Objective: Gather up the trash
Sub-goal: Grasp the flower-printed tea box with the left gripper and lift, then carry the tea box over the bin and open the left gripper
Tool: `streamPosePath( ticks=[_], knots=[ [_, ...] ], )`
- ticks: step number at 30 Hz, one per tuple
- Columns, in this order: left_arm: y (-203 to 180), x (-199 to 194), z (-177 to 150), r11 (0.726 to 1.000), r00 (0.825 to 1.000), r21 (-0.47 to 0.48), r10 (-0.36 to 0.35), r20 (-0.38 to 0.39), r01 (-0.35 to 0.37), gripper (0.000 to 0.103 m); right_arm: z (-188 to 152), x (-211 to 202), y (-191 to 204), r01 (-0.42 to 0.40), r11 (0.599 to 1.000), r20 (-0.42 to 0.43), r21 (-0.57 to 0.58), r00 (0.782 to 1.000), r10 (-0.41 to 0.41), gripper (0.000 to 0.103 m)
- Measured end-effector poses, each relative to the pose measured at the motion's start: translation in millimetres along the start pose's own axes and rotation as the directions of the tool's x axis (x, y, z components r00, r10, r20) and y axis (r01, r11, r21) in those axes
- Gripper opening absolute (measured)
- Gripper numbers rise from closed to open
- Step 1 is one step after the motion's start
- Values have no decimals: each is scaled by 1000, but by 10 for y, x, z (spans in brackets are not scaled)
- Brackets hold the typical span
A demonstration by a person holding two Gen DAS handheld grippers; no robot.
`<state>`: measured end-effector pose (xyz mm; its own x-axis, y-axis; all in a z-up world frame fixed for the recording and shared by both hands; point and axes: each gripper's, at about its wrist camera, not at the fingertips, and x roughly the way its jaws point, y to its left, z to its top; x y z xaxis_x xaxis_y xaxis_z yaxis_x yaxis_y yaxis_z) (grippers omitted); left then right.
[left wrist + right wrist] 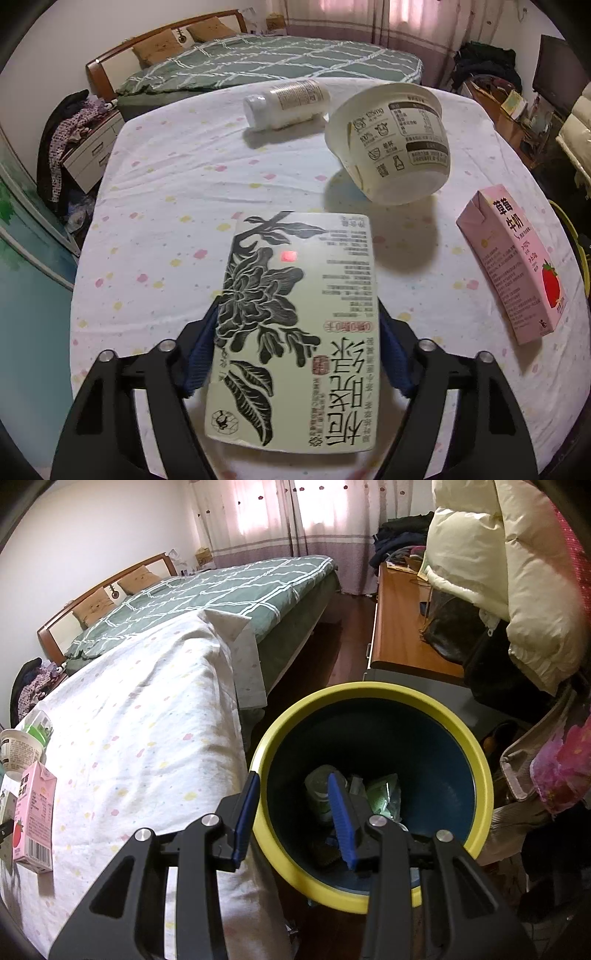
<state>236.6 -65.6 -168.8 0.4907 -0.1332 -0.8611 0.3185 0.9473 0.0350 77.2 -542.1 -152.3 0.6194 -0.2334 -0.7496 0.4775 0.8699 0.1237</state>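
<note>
Two grippers are at work, each with its own job. The left gripper (295,347) straddles a pale green carton (295,332) printed with a dark flower; the carton lies flat on the dotted tablecloth (166,184), lengthwise between the blue pads (201,354), which sit against its long sides. I judge this a grip on the narrower width, chosen because the box is too long to take end to end, though how hard the pads press I cannot tell.

Beyond the fingertips, a white tub (391,140) lies tipped on its side ahead and to the right, and a white bottle (286,103) lies on its side further ahead. A pink strawberry milk carton (513,266) rests well off to the right of the claw.

The right gripper (291,816) hangs half open and holds nothing, its jaws astride the near yellow rim of the bin (484,760): one pad outside, one over the dark interior. Crumpled green wrappers (384,794) already lie at the bottom, just past the fingertips. This hand probably waits there after a drop, beside the table edge, so the bin is a short carry for whatever the left lifts.
</note>
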Motion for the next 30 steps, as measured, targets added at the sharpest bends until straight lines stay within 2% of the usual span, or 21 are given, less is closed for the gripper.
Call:
streamPosePath(
  ticks=[4,9,16,22,30],
  knots=[
    [-2,-34,20,1000,1000,-3,-16,8,16,71,-2,-7,-3,-4,1000,4,4,1000,4,37],
    [-112,-319,1,1000,997,10,-30,68,29,71,-11,-48,-16,-3,1000,24,9,1000,3,37],
    [-593,-847,186,990,979,109,-109,175,90,71,-46,-193,-104,-22,1000,45,23,999,21,37],
    [-1356,-1050,476,954,946,231,-241,216,190,71,-90,-370,-310,-23,998,80,58,997,18,37],
    [-2639,-852,742,878,918,374,-371,138,298,72,-209,-536,-766,-2,993,100,117,995,-10,39]
  ],
)
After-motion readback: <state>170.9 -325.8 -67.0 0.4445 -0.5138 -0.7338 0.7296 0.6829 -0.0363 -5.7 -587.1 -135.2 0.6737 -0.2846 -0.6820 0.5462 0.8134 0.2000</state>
